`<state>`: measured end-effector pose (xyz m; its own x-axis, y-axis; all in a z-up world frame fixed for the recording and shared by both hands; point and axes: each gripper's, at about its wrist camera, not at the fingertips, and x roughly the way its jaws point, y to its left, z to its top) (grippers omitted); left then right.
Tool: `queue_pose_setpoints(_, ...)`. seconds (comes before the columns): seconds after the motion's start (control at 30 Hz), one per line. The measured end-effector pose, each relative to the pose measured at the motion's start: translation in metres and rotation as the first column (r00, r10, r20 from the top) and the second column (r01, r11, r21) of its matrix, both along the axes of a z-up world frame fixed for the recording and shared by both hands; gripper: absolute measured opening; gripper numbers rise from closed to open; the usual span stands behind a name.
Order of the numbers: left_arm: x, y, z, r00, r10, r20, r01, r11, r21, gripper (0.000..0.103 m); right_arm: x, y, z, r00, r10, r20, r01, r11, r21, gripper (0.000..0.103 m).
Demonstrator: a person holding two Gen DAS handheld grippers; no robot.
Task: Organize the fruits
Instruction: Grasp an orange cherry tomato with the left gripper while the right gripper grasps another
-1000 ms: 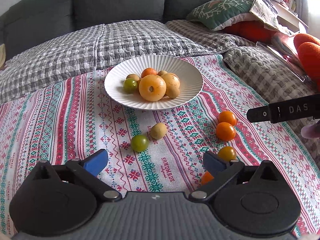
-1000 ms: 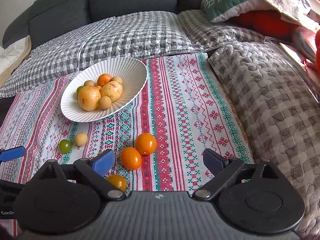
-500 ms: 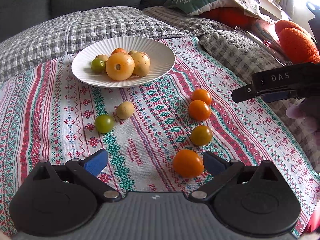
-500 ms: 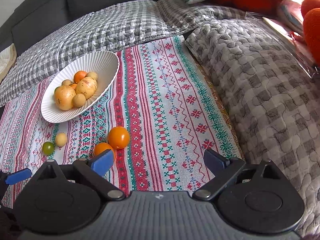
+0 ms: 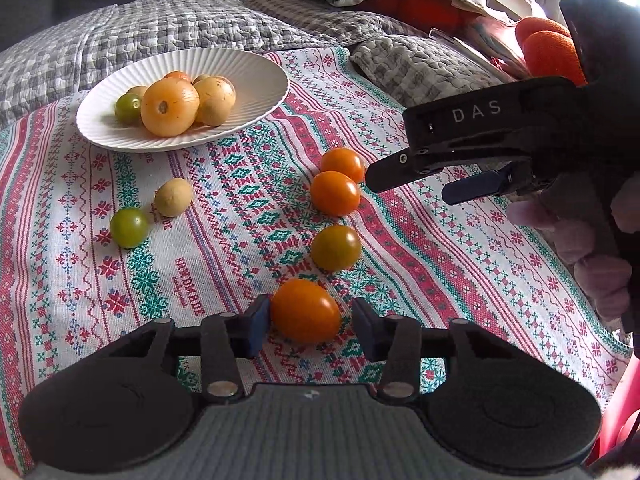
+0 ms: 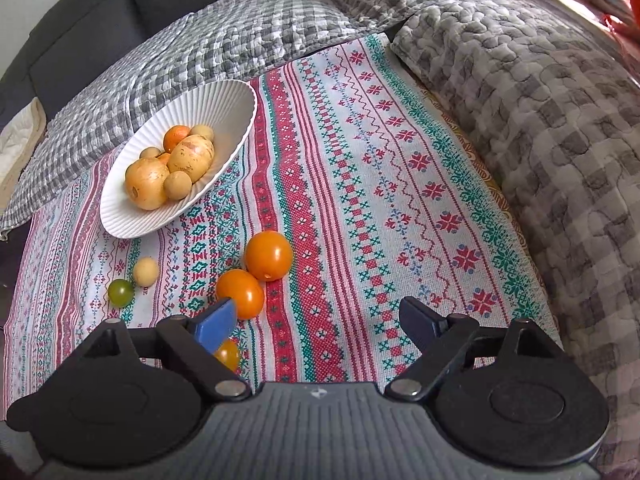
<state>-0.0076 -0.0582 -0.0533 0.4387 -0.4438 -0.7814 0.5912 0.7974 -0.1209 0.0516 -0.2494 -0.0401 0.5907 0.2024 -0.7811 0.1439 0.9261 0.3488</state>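
On the cloth (image 5: pixel 420 240), my left gripper (image 5: pixel 306 322), jaws just closing, brackets a tomato (image 5: pixel 306 311), right pad not touching. Finish squeeze, lift to plate (image 5: pixel 264 80).

Both wrist views look down, sharing the plate (image 5: pixel 256 76).

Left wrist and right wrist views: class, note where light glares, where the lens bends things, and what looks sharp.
Left wrist view: window glare washes out the top right corner; bright highlights sit on the orange tomato; the white plate is sharp. Right wrist view: fisheye curves the patterned cloth stripes outward; the far sofa top left is dim.
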Motion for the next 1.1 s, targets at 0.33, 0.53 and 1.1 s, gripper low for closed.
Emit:
queue_pose_setpoints(0.33,0.005,0.003,0.006,0.999,0.018,0.038,-0.020,0.998,0.054,0.030,0.008,0.005,-0.007,1.000,0.003,0.010,-0.004,0.995,0.098,0.062)
queue_pose_setpoints(0.53,0.011,0.010,0.007,0.998,0.056,0.018,-0.057,0.996,0.067,0.030,0.015,0.015,-0.007,0.999,0.037,0.030,-0.041,0.988,0.150,0.056)
queue_pose_setpoints(1.1,0.017,0.020,0.009,0.993,0.116,-0.005,-0.116,0.991,0.068,0.030,0.025,0.044,-0.010,0.992,0.110,0.055,-0.106,0.992,-0.064,0.030)
